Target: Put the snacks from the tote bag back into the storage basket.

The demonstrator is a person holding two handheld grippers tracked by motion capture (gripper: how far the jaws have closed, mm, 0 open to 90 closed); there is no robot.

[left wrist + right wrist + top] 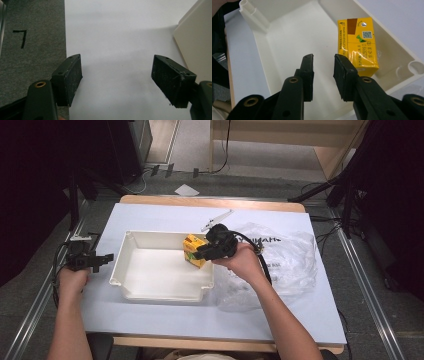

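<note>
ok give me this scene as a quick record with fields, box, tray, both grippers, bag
carton: yellow carton, inside the tray against its right wall
tray: white tray, on the white tabletop
right gripper: over the tray beside the carton, jaws narrowly apart, nothing between them
left gripper: at the table's left edge, jaws wide, nothing between them
bag: clear plastic bag, right of the tray

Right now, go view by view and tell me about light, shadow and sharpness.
High view: soft and grainy, dark at both sides, the plastic bag glinting. Left gripper view: the left tool casts soft shadows on the white table, evenly lit. Right gripper view: the yellow carton is sharp with a little sheen; the tray is shaded at its corner.
</note>
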